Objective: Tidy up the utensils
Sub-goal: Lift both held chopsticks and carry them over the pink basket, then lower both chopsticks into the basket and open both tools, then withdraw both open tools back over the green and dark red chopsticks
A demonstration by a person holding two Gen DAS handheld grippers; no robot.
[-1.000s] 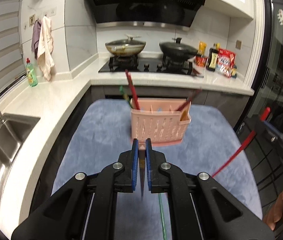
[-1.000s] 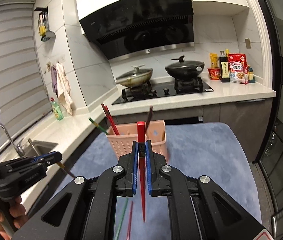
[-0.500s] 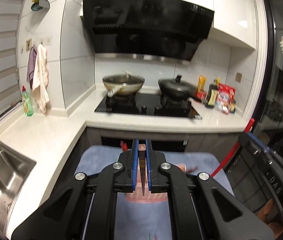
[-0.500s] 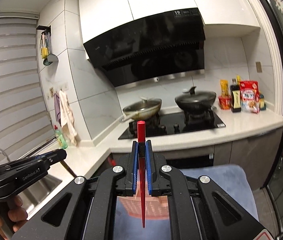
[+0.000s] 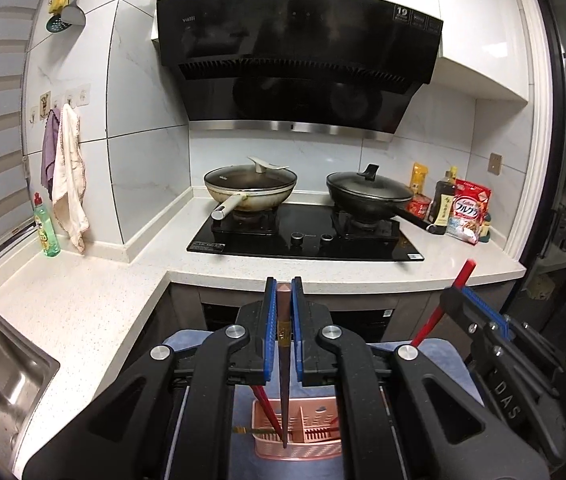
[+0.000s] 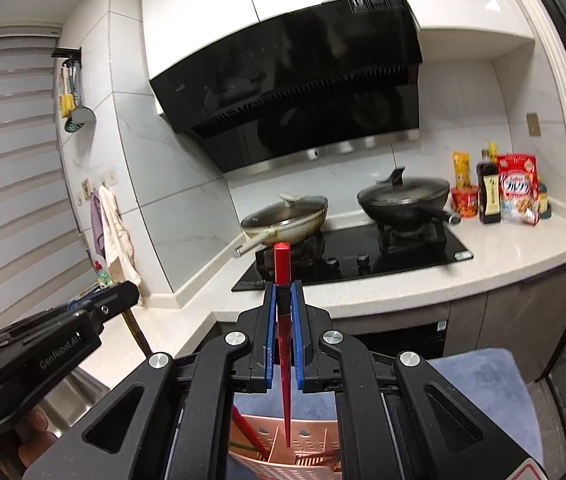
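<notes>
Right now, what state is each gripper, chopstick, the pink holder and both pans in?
Left gripper: shut on brown chopstick, tip down over pink holder.
Right gripper: shut on red chopstick, held upright.
Pink holder: already holds chopsticks.
Pale pan: lidded.
Black pan: lidded.

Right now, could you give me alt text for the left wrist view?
Two blue-padded fingers pinch a brown chopstick upright, tip down over a pink utensil basket on a blue mat. Behind: a stove with two lidded pans.

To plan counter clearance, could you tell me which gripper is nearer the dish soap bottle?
Left. The left gripper, holding a brown chopstick over the pink basket, is toward the dish soap bottle; the right gripper, holding a red chopstick, sits farther right.
</notes>
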